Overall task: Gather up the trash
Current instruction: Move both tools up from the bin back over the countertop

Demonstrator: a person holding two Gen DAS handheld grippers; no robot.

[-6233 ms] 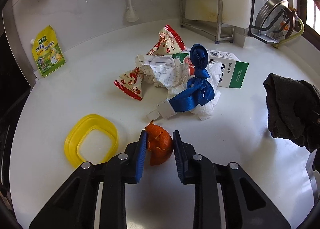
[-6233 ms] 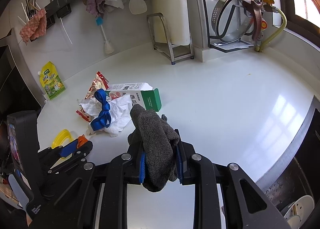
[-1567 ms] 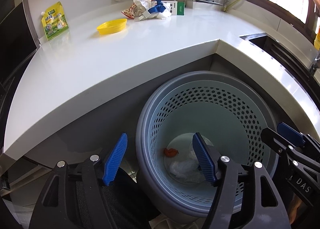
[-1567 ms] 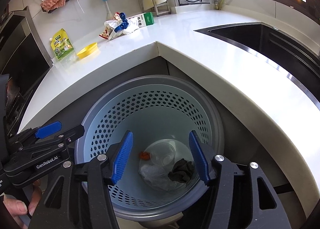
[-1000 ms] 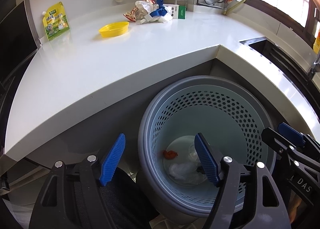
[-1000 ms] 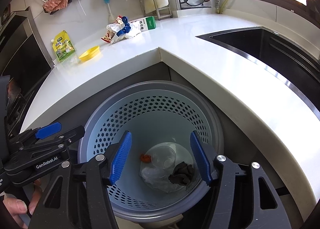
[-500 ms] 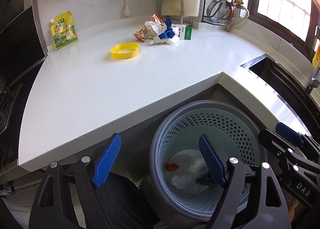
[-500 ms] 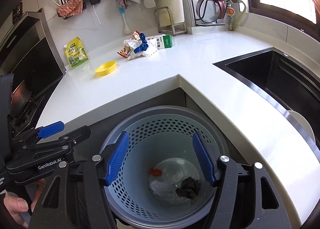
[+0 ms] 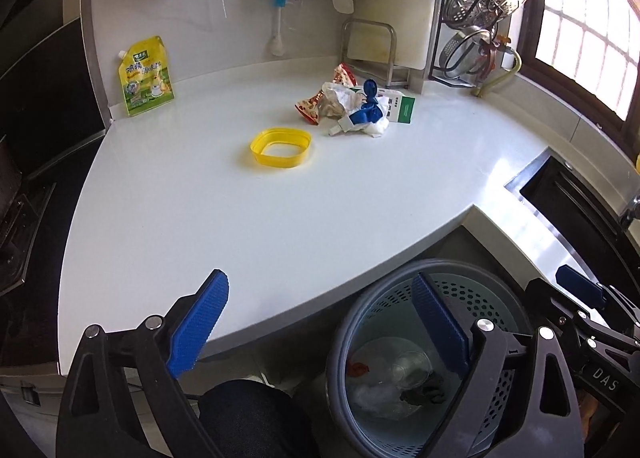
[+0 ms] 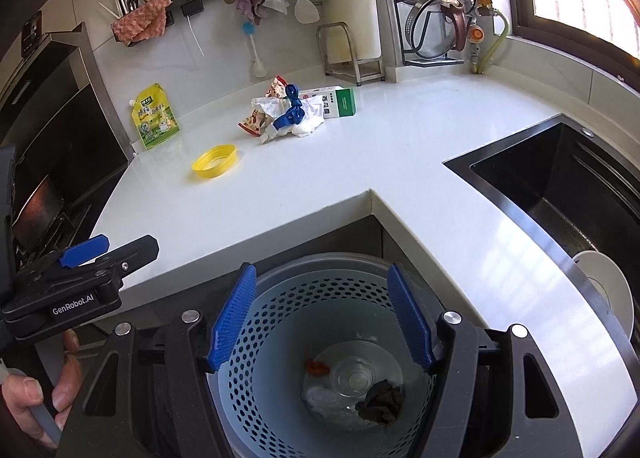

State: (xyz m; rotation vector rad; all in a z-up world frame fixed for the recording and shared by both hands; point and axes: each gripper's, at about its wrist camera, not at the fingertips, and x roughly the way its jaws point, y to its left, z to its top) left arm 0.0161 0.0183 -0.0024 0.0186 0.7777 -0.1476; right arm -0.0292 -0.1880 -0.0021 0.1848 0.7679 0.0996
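A grey-blue perforated trash basket stands on the floor below the counter corner; it also shows in the left wrist view. Inside lie an orange peel, a dark cloth, a clear cup and white plastic. A trash pile with a red wrapper, crumpled paper, a blue ribbon and a green-white carton lies far back on the white counter. A yellow ring lid lies in front of it. My left gripper is open and empty over the counter edge. My right gripper is open and empty above the basket.
A yellow-green pouch leans on the back wall at the left. A black sink with a white plate is at the right. A metal rack and pot lids stand at the back. A stove is at the left.
Both grippers have risen and tilted up from the basket toward the counter. The basket now sits lower in both views. Both stay open and empty.
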